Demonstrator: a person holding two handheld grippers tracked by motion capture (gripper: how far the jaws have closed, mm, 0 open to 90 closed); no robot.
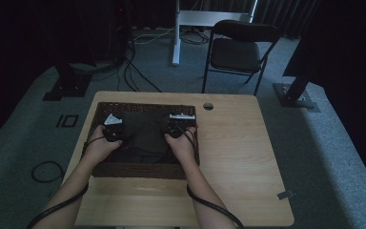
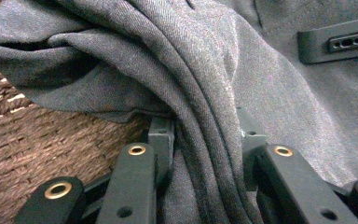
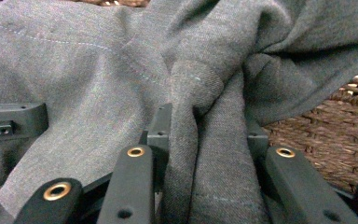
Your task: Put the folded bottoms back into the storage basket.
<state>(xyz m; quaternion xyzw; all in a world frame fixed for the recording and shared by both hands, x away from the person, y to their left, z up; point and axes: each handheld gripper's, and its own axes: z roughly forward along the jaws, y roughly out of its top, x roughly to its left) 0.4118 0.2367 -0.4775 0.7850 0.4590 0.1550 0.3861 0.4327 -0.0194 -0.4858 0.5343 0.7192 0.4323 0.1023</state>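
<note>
Two hand-held grippers worked inside one rectangular woven wicker basket point(image 1: 100, 112) on the wooden table point(image 1: 238, 152). One grey twill garment point(image 1: 145, 131) lay in it, soft and creased. The left hand-held gripper point(image 2: 205, 140) and the right hand-held gripper point(image 3: 209, 135) each clamped a bunched fold.

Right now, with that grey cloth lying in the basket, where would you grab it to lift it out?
Probably at its raised folds near either end, coming down from above. The grey cloth lies bunched in the wicker basket, and its ridges stand up enough for jaws to close around. The left gripper and the right gripper each already pinch such a fold, one towards each end of the basket.
</note>
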